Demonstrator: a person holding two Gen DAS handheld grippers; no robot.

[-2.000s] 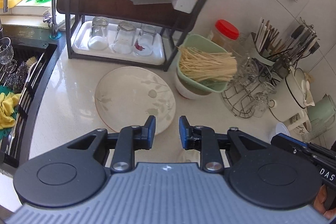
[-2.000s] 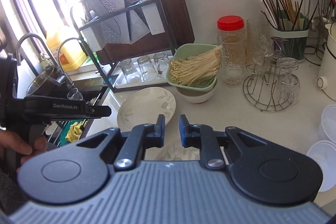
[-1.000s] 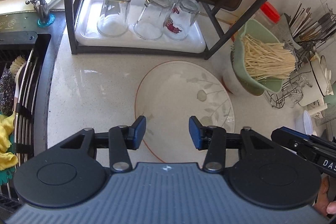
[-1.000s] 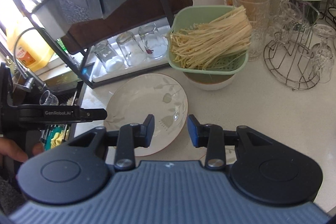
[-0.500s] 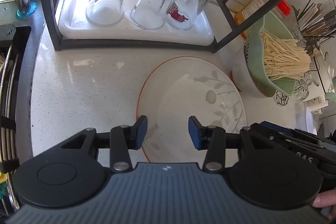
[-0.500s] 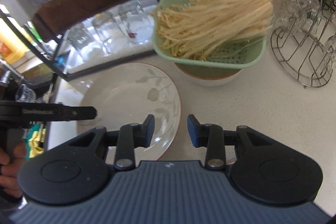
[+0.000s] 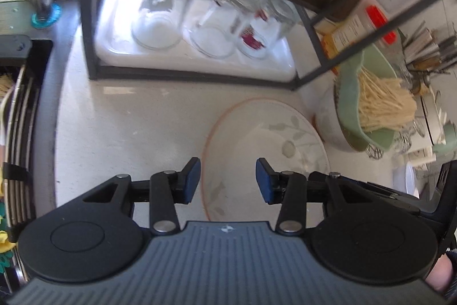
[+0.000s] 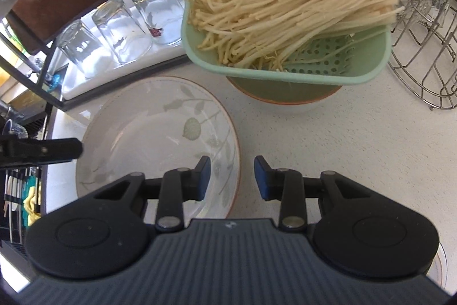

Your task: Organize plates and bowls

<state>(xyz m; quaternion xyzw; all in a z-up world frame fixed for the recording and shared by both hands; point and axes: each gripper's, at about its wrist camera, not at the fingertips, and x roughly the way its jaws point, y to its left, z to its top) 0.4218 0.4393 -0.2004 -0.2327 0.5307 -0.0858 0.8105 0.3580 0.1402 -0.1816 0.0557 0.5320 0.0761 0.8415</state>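
— Two grippers, both spread wide and empty: left gripper (image 7: 228, 176), right gripper (image 8: 232, 177), each over the plate (image 8: 148, 133) lying flat on the counter (image 8: 328, 139).
— Risk?
— The flat rim may slip, or the plate may nudge the bowl (image 8: 285, 99) carrying the strainer (image 8: 365, 59).

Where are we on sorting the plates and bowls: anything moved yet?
Nothing looks done: the white leaf-patterned plate lies flat on the speckled counter. In hand: the left gripper and right gripper are both open and empty, one at each side of its rim. Left: the plate, plus the white bowl under the green noodle colander.
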